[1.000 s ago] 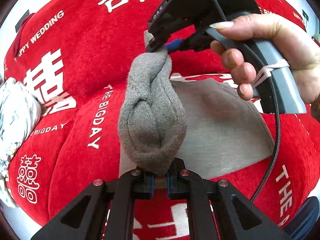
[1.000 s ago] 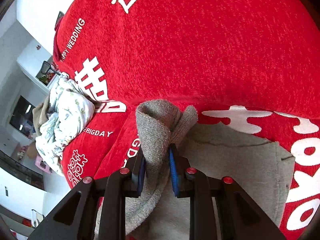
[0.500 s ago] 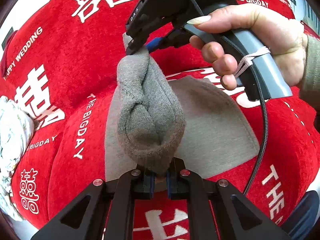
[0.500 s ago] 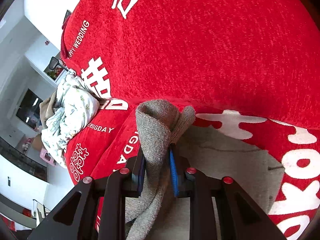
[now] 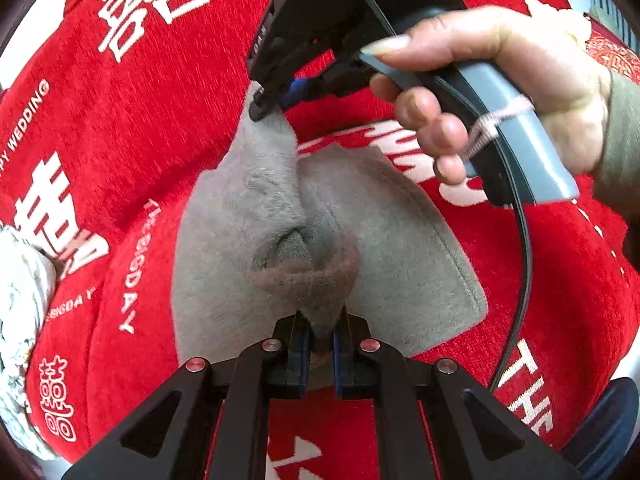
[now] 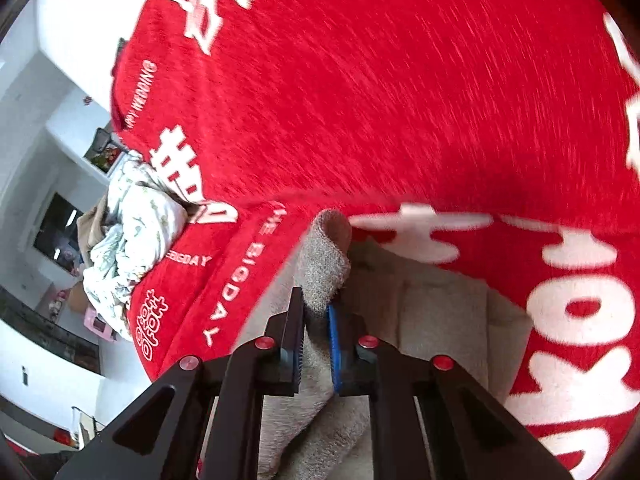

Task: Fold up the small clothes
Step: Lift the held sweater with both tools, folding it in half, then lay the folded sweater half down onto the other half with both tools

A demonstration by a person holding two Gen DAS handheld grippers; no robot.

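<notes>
Now I'm mid-fold: my left gripper [image 5: 320, 338] and right gripper [image 6: 316, 330], whose jaws have just been closing, each clench an end of the grey garment [image 5: 276, 216] sagging above the red blanket [image 5: 160, 120], so next I'd lower it flat.

Two handheld grippers: the left gripper [image 5: 320, 338] at the lower middle of its own view, the right gripper [image 5: 276, 98] at the upper middle. One person's hand [image 5: 500, 80] at the upper right. One grey garment [image 5: 248, 216] in the centre. One red blanket [image 5: 160, 120] with white lettering fills the frame. One crumpled white floral cloth [image 6: 132, 240] at the left edge.
</notes>
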